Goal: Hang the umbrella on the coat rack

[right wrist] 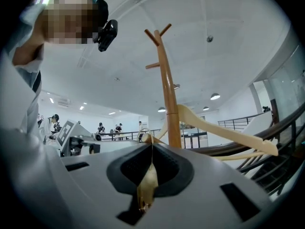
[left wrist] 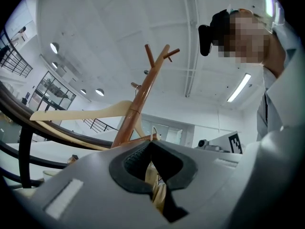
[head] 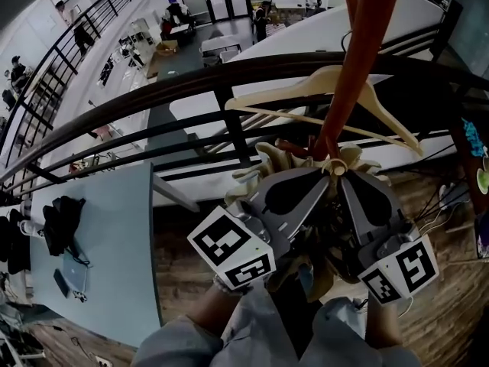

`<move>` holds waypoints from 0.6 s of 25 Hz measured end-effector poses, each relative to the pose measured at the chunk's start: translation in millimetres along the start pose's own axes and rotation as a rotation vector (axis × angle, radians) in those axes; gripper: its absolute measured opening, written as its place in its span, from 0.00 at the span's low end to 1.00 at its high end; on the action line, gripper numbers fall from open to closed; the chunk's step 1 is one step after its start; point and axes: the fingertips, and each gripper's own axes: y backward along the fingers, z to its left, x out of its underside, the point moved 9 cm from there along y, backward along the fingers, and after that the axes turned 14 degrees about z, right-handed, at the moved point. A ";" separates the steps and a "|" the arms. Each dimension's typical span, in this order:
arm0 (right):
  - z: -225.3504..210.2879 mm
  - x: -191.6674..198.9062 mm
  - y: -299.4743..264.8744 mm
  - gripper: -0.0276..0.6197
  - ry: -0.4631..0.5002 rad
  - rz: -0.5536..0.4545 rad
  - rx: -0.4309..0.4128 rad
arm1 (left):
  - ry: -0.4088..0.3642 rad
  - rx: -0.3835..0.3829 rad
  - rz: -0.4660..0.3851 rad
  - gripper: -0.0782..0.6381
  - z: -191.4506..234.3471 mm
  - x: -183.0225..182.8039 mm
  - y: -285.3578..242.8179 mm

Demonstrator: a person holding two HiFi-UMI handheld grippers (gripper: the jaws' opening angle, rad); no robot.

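Note:
In the head view, the beige folded umbrella (head: 269, 159) is bunched right against the foot of the reddish-brown coat rack pole (head: 359, 60). My left gripper (head: 322, 177) and right gripper (head: 346, 179) meet tip to tip at it, each shut on its fabric. The left gripper view shows my left gripper (left wrist: 151, 147) pinching beige umbrella cloth (left wrist: 156, 191), with the rack (left wrist: 143, 92) rising just beyond. From the right gripper view, my right gripper (right wrist: 151, 148) clamps the umbrella cloth (right wrist: 147, 182) beside the pole (right wrist: 169, 99). A thin cord loop (right wrist: 144, 134) sticks up past the tips.
A pale wooden hanger (head: 321, 90) hangs on the rack, also seen as hanger (left wrist: 81, 112) and hanger (right wrist: 224, 130). A dark metal railing (head: 176, 90) runs behind the rack over a drop to a lower floor. Cables lie on the wood floor (head: 447, 197) at right.

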 end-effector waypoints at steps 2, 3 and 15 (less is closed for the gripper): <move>-2.9 2.7 -3.6 0.05 -0.004 0.007 -0.005 | 0.007 -0.008 0.008 0.12 2.1 2.0 -2.3; -4.3 4.2 -5.3 0.05 -0.005 0.010 -0.007 | 0.009 -0.015 0.011 0.12 3.0 3.2 -3.5; -21.1 15.2 -24.2 0.05 -0.060 0.034 -0.017 | 0.029 -0.080 0.033 0.12 14.6 10.5 -19.0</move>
